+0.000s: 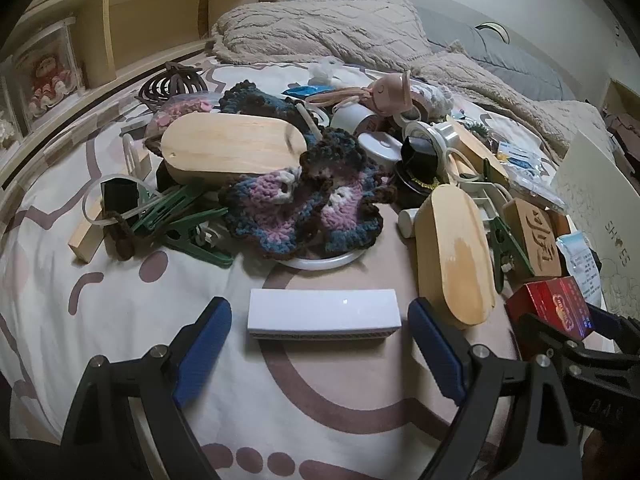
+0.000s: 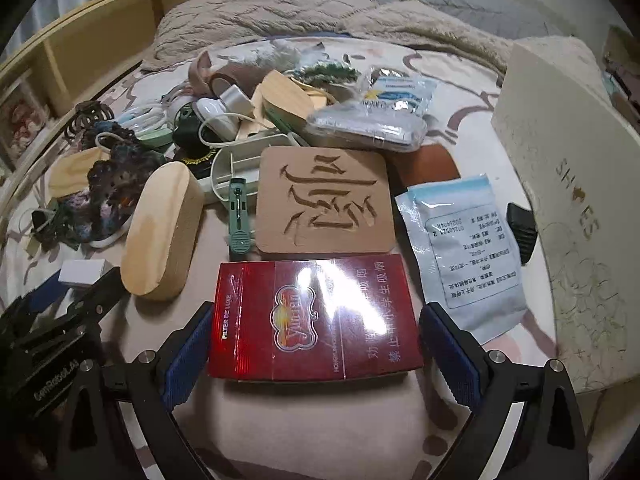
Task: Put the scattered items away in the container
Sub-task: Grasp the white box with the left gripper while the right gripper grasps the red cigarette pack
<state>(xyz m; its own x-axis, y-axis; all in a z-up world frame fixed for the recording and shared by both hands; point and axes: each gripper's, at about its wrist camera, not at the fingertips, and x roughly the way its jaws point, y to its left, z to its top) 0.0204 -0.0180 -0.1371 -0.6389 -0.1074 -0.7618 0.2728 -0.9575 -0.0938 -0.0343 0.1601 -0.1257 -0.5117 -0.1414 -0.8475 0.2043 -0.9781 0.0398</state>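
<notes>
Left gripper [image 1: 320,344]: held low over the patterned bedsheet [image 1: 120,320]; its blue-padded fingers [image 1: 204,340] are spread apart on either side of the white box, with a gap seen at each pad.
White box [image 1: 324,314]: laid flat on the sheet between the left gripper's fingers, nearest of the scattered items in the left wrist view.
Right gripper [image 2: 316,348]: its blue pads [image 2: 186,350] are set at both short sides of the red cigarette pack; whether the pack is actually pinched cannot be told.
Red cigarette pack [image 2: 316,316]: lying face up on the sheet, between the right gripper's pads.
Wooden oval block [image 2: 162,230]: just left of the pack.
Carved wooden plaque [image 2: 324,200]: directly behind the pack, flat.
Blue sachet [image 2: 460,256]: right of the pack and plaque.
Crochet piece [image 1: 304,208]: beyond the white box, draped over a white ring within the pile.
Shoe box [image 2: 568,200]: standing at the right, behind the sachet, marked "SHOES".
Beige blanket [image 1: 320,28]: bunched at the far end of the bed.
</notes>
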